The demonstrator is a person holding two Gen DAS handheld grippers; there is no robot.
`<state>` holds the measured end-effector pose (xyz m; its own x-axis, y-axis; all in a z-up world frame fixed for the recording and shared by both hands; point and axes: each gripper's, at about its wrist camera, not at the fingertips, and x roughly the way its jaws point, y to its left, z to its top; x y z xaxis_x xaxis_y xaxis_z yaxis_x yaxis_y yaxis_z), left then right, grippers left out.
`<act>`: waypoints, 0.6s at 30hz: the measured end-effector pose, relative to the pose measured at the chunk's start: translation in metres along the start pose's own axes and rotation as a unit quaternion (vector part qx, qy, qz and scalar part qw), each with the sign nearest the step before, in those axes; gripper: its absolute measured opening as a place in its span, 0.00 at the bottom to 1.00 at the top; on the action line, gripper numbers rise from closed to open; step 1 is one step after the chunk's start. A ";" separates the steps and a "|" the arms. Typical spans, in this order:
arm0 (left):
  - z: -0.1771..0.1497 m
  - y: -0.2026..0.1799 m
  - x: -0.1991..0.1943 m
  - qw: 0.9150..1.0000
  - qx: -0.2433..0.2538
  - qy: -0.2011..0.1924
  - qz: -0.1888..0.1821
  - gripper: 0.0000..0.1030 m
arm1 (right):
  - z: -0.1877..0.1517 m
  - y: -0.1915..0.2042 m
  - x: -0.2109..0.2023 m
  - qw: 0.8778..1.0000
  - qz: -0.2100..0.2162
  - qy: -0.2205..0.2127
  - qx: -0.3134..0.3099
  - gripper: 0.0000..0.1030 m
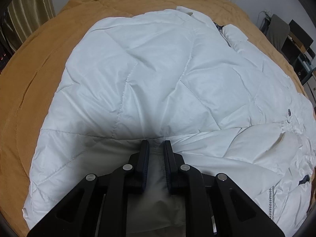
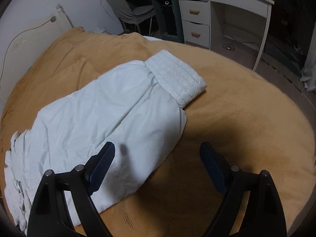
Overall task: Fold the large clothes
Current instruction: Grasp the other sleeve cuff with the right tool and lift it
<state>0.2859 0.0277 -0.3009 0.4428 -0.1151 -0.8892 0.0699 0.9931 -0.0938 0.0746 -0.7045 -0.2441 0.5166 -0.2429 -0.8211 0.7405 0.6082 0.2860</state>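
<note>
A large white quilted puffer jacket point(image 1: 158, 75) lies spread on a tan bedspread point(image 1: 35, 83). My left gripper point(image 1: 156, 145) is shut on a pinched fold of the jacket near its close edge. In the right wrist view a sleeve of the jacket point(image 2: 110, 114) lies across the bed, its ribbed cuff point(image 2: 177, 79) pointing away. My right gripper point(image 2: 158, 152) is open and empty just above the bed. Its left finger point(image 2: 104, 160) hovers over the sleeve's near end and its right finger point(image 2: 212, 164) is over bare bedspread.
A white headboard point(image 2: 35, 31) stands at the back left. Beyond the bed's far edge are a grey chair point(image 2: 128, 9) and a white desk with drawers point(image 2: 197, 13). A curtain point(image 1: 29, 6) hangs at the left. Bare bedspread point(image 2: 246, 108) lies right of the sleeve.
</note>
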 end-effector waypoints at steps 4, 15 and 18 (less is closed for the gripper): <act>-0.002 0.001 -0.001 1.000 -0.004 -0.002 -0.003 0.15 | 0.011 0.017 0.019 1.000 0.010 0.005 0.005 0.73; -0.004 0.019 -0.007 0.998 -0.047 -0.003 -0.048 0.15 | -0.025 0.176 -0.111 0.948 0.298 -0.085 -0.067 0.10; -0.002 0.021 -0.014 0.998 -0.047 -0.005 -0.053 0.15 | -0.072 0.257 -0.148 0.915 0.365 -0.078 -0.154 0.10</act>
<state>0.2789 0.0498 -0.2911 0.4470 -0.2189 -0.8673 0.0335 0.9730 -0.2283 0.1573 -0.4575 -0.0843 0.8977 0.2229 -0.3801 0.0298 0.8299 0.5572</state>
